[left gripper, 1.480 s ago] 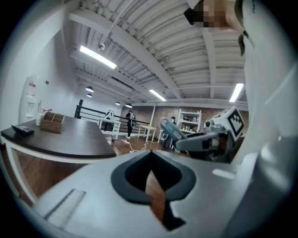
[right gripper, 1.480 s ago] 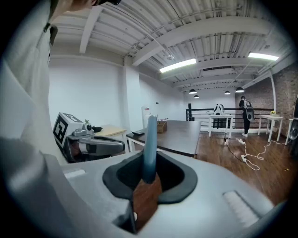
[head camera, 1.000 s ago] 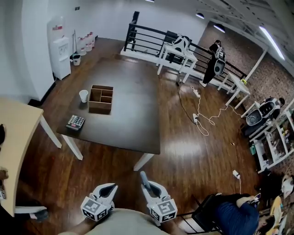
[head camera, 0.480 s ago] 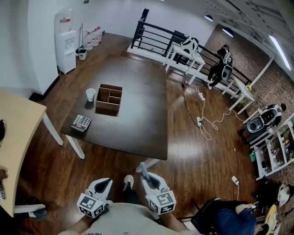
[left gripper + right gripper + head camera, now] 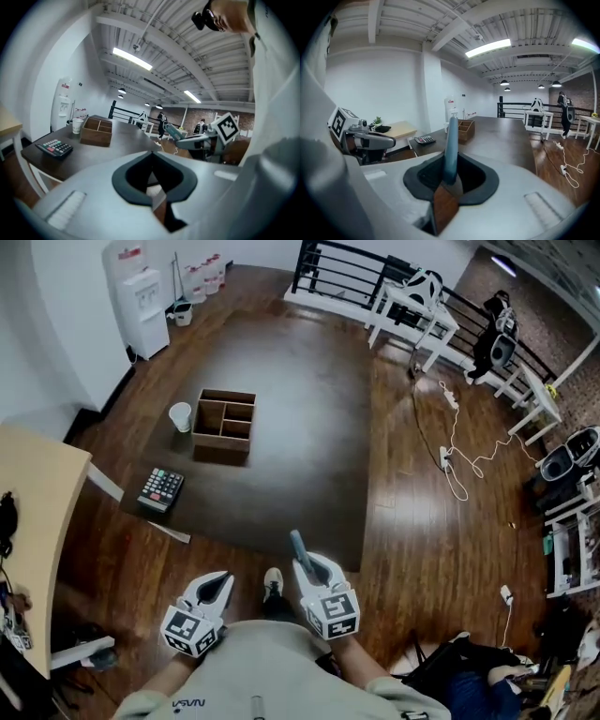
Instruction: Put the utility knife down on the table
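A blue-grey utility knife (image 5: 298, 547) sticks forward out of my right gripper (image 5: 309, 570), which is shut on it. In the right gripper view the knife (image 5: 451, 140) stands upright between the pads. It hangs just short of the near edge of the dark table (image 5: 300, 418). My left gripper (image 5: 219, 583) is beside it, to the left, shut with nothing in it (image 5: 152, 180). From the left gripper view, the right gripper (image 5: 197, 140) and knife (image 5: 171, 131) show off to the right.
On the table's left part stand a wooden divided box (image 5: 225, 426), a white cup (image 5: 180, 415) and a calculator (image 5: 161, 488). A pale wooden table (image 5: 28, 521) lies at the left. Cables (image 5: 459, 465) trail over the floor at the right.
Both grippers and the head camera have moved forward toward the table's near edge. The table looks larger and closer. The knife stays held in the right gripper.
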`<state>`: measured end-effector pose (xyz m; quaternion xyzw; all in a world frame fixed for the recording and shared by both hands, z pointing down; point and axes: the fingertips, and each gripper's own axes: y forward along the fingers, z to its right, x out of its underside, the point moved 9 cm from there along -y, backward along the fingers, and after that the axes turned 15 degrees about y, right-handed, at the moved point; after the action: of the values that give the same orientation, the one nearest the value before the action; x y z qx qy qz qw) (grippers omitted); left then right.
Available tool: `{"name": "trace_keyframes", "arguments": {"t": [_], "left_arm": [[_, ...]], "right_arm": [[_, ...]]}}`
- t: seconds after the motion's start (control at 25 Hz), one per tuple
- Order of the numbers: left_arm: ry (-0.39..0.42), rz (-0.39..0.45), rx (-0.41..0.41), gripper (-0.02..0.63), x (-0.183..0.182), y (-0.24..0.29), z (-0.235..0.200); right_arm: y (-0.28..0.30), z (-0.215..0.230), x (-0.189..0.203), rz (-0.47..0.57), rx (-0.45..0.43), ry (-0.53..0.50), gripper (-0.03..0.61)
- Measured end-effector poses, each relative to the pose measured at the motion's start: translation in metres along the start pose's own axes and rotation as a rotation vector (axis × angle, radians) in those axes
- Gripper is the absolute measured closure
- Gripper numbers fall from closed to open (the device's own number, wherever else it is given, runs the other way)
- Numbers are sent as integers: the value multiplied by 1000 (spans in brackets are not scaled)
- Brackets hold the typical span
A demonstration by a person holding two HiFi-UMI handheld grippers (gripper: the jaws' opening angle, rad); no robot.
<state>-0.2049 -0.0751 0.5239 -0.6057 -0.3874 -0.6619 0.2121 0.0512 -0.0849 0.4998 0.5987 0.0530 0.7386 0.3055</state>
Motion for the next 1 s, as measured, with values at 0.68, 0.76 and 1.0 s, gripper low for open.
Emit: {"name": "trace_keyframes", "arguments": {"t": [0.68, 0.76, 1.0], "left_arm": [[49, -146, 21, 612, -41, 184, -74], [50, -176, 44, 612, -36, 204, -79], [0, -240, 74, 612, -21, 242, -94]], "right_arm": [[160, 130, -27, -304, -62, -48, 508], [176, 138, -22, -342, -54, -63, 508], [211, 147, -8, -467, -45, -139, 508]]}}
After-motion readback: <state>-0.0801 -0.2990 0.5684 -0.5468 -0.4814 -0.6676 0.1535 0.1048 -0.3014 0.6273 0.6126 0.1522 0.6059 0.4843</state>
